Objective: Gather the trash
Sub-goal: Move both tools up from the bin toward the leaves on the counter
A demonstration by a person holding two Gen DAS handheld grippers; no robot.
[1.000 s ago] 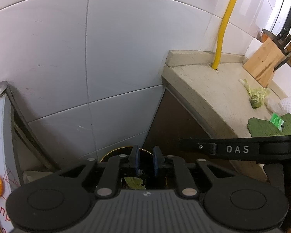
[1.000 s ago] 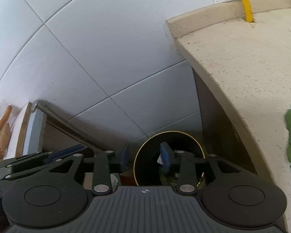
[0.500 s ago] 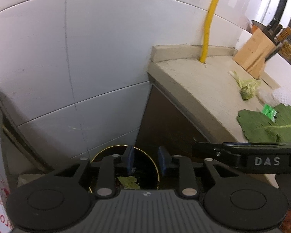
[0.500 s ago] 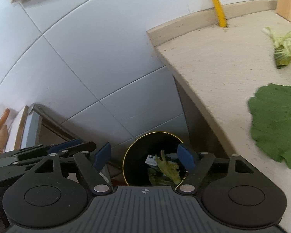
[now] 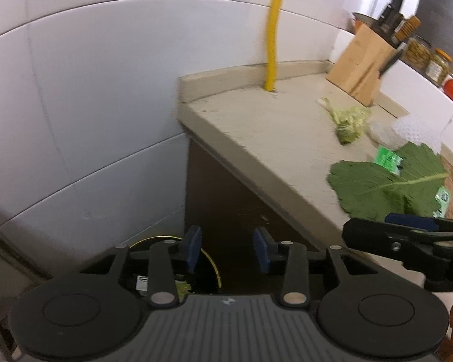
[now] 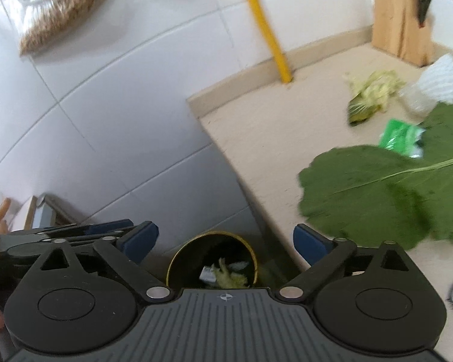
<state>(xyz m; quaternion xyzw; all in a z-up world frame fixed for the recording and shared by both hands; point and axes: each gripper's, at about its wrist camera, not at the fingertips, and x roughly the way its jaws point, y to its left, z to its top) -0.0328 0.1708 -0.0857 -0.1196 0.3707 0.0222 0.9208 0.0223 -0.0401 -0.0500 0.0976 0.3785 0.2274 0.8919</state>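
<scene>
The left gripper (image 5: 228,250) is hanging above the floor beside the dark cabinet, its jaws opening with a narrow gap and nothing between the blue pads. The right gripper (image 6: 225,244) is pointing down over the round black trash bin with a gold rim (image 6: 213,259), its jaws opening wide and carrying nothing. Inside that bin, pale green vegetable scraps (image 6: 231,276) and a small scrap of printed wrapper (image 6: 207,274) are lying together. The bin is standing on the floor, close against the white tiled wall (image 6: 120,120) and the cabinet side. On the beige speckled stone tabletop (image 6: 271,126), more trash is waiting: a large flat green leaf (image 6: 377,193) near the front edge, a crumpled green packet (image 6: 403,138) touching the leaf's far side, a yellowish cabbage stump (image 6: 370,96) farther back, and a white foam net sleeve (image 6: 441,80) beside it. A wooden knife block (image 6: 400,21) is standing by the wall, near a yellow pipe (image 6: 267,30).
</scene>
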